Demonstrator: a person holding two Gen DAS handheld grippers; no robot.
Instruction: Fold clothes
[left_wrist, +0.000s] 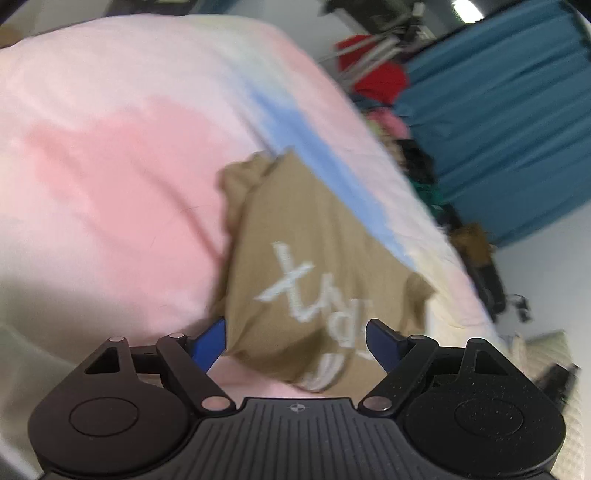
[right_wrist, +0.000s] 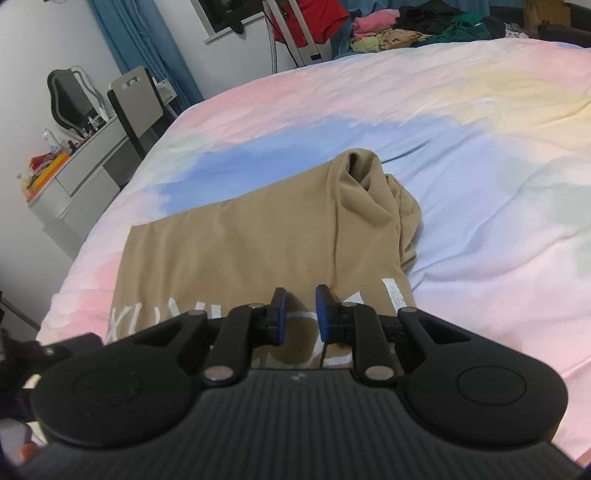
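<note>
While a tan shirt (right_wrist: 258, 236) lies partly flattened on the pastel bed (right_wrist: 480, 166), one end bunched toward 1 o'clock, the right tool (right_wrist: 299, 310) hangs over its lettered edge, fingers narrowly parted and holding nothing. The left tool (left_wrist: 295, 343) is spread wide at the shirt's near hem, seemingly placed to take an edge. More clothes (right_wrist: 406, 29) wait at 12 o'clock.

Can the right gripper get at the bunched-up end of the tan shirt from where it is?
Probably yes: the right gripper is open over the tan shirt, and nothing lies between it and the bunched end.
</note>
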